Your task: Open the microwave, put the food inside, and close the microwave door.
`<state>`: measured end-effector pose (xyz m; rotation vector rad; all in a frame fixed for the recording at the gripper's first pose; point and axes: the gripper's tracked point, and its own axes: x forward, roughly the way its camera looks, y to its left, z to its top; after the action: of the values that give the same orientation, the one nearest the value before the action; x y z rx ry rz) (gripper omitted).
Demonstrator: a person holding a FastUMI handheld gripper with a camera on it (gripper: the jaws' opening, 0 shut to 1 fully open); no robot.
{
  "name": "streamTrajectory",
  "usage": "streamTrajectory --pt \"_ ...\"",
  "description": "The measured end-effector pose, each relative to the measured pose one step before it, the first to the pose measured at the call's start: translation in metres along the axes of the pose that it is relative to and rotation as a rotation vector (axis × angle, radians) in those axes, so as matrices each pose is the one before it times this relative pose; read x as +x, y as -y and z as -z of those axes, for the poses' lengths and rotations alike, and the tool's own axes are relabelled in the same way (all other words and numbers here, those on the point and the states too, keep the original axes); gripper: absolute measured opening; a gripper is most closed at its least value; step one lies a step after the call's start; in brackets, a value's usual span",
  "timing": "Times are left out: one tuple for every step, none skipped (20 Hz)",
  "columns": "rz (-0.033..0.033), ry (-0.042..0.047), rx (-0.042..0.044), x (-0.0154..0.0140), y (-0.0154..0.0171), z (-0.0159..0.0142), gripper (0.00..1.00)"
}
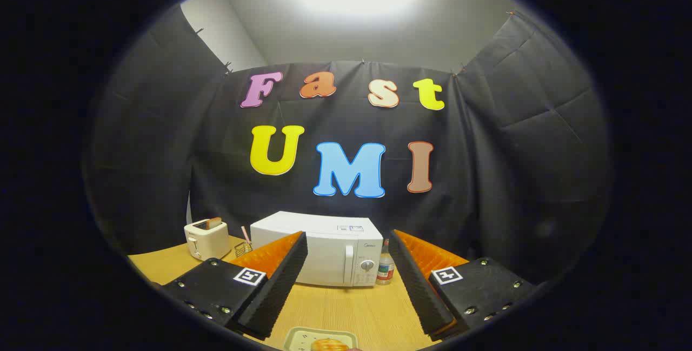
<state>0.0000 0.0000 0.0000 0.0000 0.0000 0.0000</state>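
A white microwave stands at the back of the wooden table, its door closed, with the vertical handle and control knobs on its right side. It lies beyond my fingers, partly hidden by the left one. My gripper is open, held above the table with nothing between its fingers. Below and between the fingers, close to me, a pale green tray holds a golden-brown piece of food; only its far part shows.
A white toaster with a slice in it stands left of the microwave. A small wire basket sits between them. A small bottle stands just right of the microwave. Black cloth walls close the booth.
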Motion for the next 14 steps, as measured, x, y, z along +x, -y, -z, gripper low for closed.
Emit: streamTrajectory --pt "-0.0019 -0.00319 -0.00569 0.00063 0.00007 0.00335 0.96" --pt "-0.00432 -0.00218 -0.01011 0.0003 -0.00009 0.00146 0.96" --pt "-0.00553 -0.00329 -0.00617 0.00008 -0.00002 0.00288 0.96" --pt "-0.00644 -0.00085 -0.00338 0.00016 -0.00039 0.00061 0.96" --pt "-0.00477 -0.00213 -0.00012 -0.00037 -0.0004 0.00144 0.96" --pt "-0.00273 -0.00284 0.00205 -0.00009 -0.00034 0.00177 0.96" --pt "-0.003 -0.00401 0.00329 0.00142 -0.00021 0.00175 0.96" --pt "-0.00339 -0.00294 0.00578 0.00071 -0.00061 0.00184 0.96" --pt "-0.0016 -0.0031 0.00561 0.00108 0.00035 0.00207 0.96" --pt "-0.00092 -0.00341 0.00333 0.00144 0.00051 0.00132 0.96" --pt "0.00094 -0.00415 0.00145 0.00145 0.00042 0.00293 0.96" --pt "0.00015 -0.00533 0.00095 0.00285 0.00109 0.00308 0.96" --pt "-0.00017 -0.00596 0.00084 0.00266 0.00051 0.00331 0.96" --pt "0.0008 -0.00411 0.00011 0.00158 0.0016 0.00285 0.96"
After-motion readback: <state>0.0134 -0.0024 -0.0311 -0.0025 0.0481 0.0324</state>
